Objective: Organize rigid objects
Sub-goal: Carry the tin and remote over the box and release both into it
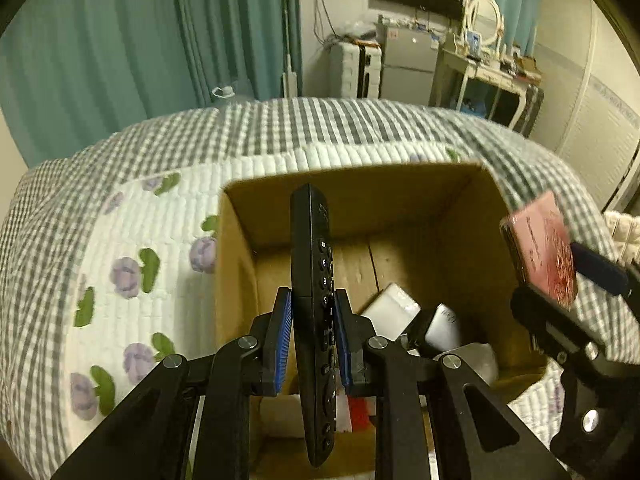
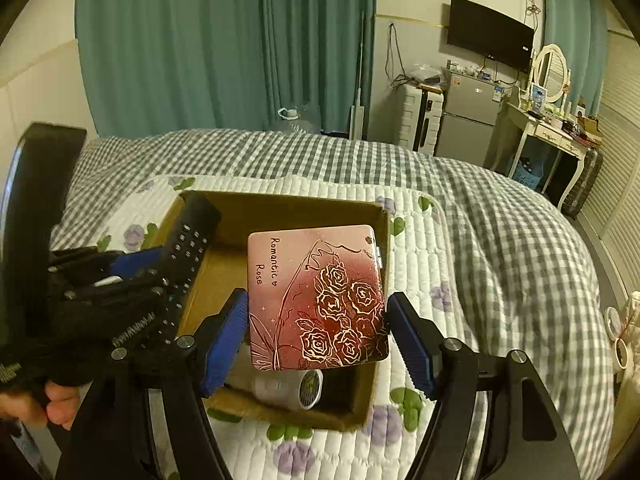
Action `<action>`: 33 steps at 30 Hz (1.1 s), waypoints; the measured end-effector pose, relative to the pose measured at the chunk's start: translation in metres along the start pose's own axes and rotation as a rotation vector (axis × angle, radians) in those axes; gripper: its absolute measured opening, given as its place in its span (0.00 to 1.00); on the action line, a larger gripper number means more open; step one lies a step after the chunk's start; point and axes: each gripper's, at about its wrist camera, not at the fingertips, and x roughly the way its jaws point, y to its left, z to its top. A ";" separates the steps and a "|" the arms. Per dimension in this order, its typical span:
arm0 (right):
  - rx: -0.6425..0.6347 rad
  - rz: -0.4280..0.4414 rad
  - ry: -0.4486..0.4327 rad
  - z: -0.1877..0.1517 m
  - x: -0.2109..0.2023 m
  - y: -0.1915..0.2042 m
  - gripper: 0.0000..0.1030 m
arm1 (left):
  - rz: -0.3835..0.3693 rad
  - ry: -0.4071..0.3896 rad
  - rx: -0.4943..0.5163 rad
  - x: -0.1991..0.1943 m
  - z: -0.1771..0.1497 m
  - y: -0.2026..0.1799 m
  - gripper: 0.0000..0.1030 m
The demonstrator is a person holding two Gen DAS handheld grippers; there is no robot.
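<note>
Both jaws pinch cargo: the left gripper (image 1: 310, 336) clamps a long black plastic remote control (image 1: 314, 312) on edge, pointing toward 12 o'clock over the open brown cardboard box (image 1: 236, 264). The right gripper (image 2: 318, 332) squeezes a flat pink tin printed with roses (image 2: 316, 296) above that box (image 2: 280, 208), which sits on the flowered white quilt (image 2: 416, 268) holding small white items.

I have the left gripper (image 1: 311, 336) clamped on a black remote (image 1: 312, 320), centre frame, above an open cardboard box (image 1: 240, 280) on the bed (image 1: 120, 220). At right, the right gripper (image 1: 560, 300) grips a pink case (image 1: 546, 248).
</note>
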 end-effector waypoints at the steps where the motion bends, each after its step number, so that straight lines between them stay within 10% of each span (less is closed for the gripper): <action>1: 0.002 0.001 0.002 0.000 0.004 0.000 0.68 | 0.002 0.004 0.005 0.004 -0.002 -0.001 0.20; 33: 0.007 -0.051 0.007 0.004 0.069 0.011 0.74 | 0.032 -0.107 0.001 -0.027 -0.014 0.030 0.22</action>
